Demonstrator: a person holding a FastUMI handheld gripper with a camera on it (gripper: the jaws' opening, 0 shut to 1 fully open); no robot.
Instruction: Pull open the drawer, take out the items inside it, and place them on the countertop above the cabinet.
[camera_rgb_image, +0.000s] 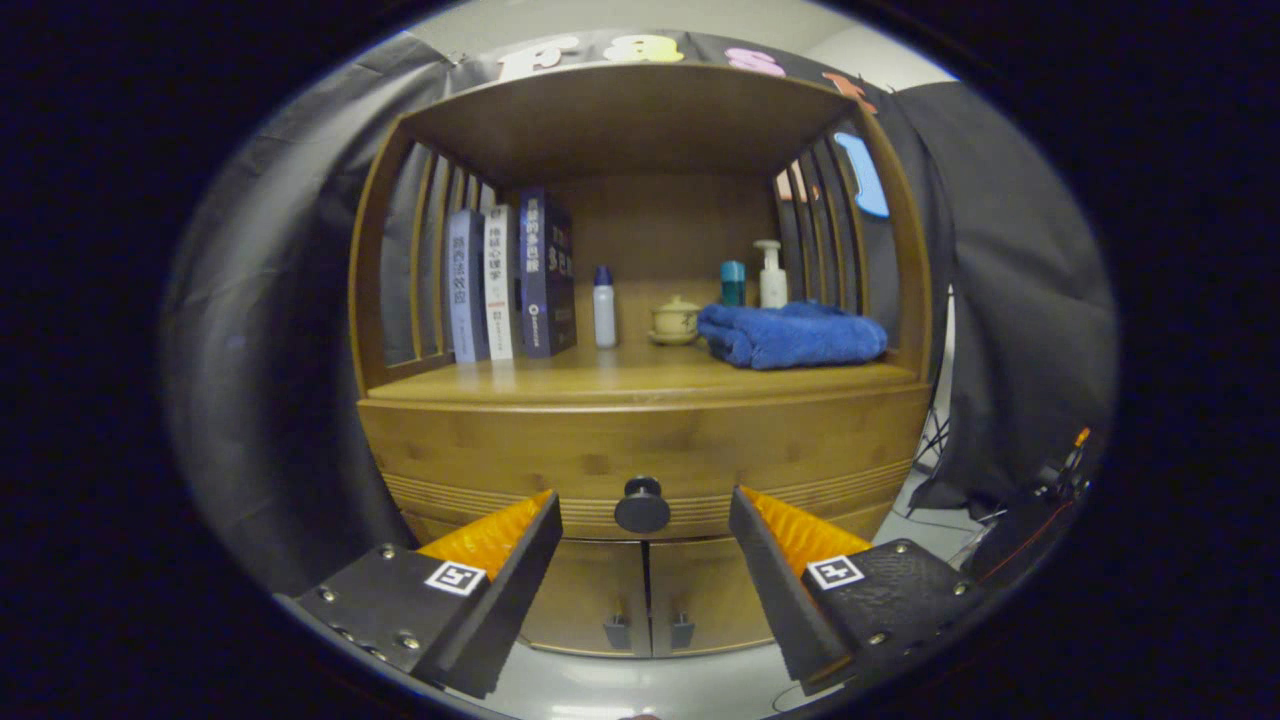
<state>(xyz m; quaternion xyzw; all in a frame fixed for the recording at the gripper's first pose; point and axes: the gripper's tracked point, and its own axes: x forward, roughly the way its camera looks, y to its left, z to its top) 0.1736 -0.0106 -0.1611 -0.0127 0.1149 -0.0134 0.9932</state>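
The gripper (645, 505) holds its jaws spread wide and empty, their inner faces ribbed. Between the two fingers, a little ahead and untouched, sits the round dark knob (642, 504) of the drawer (640, 455). The drawer is closed: a broad front of pale bamboo-like wood with fine grooves cut along its lower edge. Below it are two small cabinet doors (645, 598), each with a little handle near the centre seam. Above the drawer, the wooden surface (560, 385) carries three upright books (508, 282) at the left. Next come a slim white bottle (604, 307) with a blue cap, a small lidded ceramic cup (675, 320) on a saucer, and a folded blue towel (790, 335) of soft pile. Behind the towel are a teal container (733, 283) and a white pump bottle (771, 275). Slatted sides and a flat wooden top enclose this shelf.
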